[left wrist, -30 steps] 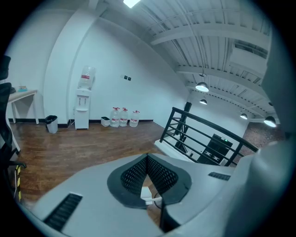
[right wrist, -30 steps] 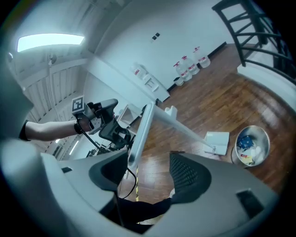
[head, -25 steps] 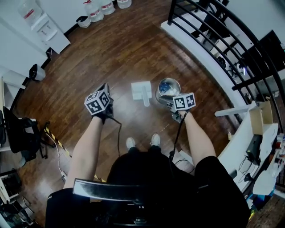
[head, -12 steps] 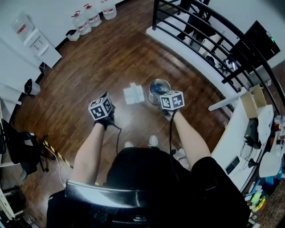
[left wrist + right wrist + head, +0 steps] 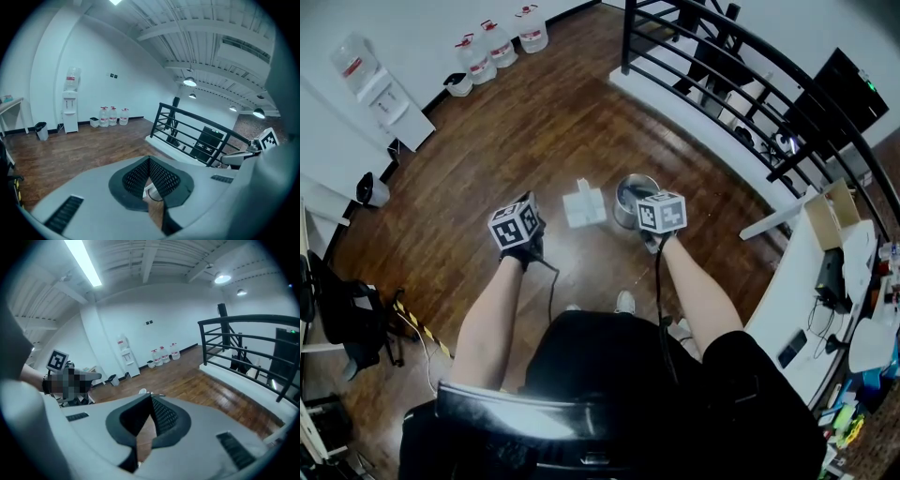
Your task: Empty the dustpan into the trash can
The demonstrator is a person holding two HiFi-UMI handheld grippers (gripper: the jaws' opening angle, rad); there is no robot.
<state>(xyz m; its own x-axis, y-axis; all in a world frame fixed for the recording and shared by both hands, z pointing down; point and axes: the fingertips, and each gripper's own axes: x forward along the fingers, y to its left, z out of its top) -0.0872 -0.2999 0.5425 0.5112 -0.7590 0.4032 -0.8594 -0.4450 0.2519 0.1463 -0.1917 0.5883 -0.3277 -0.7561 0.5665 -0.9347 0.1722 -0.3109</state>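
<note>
A white dustpan (image 5: 584,203) lies flat on the wooden floor, just left of a round metal trash can (image 5: 632,198). My left gripper (image 5: 517,228) hangs above the floor to the left of the dustpan, apart from it, shut and empty. My right gripper (image 5: 660,216) hovers over the near right edge of the can, also shut with nothing in it. In the left gripper view the mesh pads (image 5: 161,176) meet, and a sliver of the dustpan and can rim shows below them. In the right gripper view the pads (image 5: 161,416) are closed together as well.
A black railing (image 5: 722,70) runs along the far right with a drop behind it. Water jugs (image 5: 492,42) and a dispenser (image 5: 384,89) stand by the back wall. A desk (image 5: 834,281) is at the right, a chair (image 5: 342,291) at the left. The person's shoes (image 5: 623,300) are near the can.
Both grippers have risen away from the floor. The right one has lifted from beside the can to over its near edge. The dustpan and can stay where they were.
</note>
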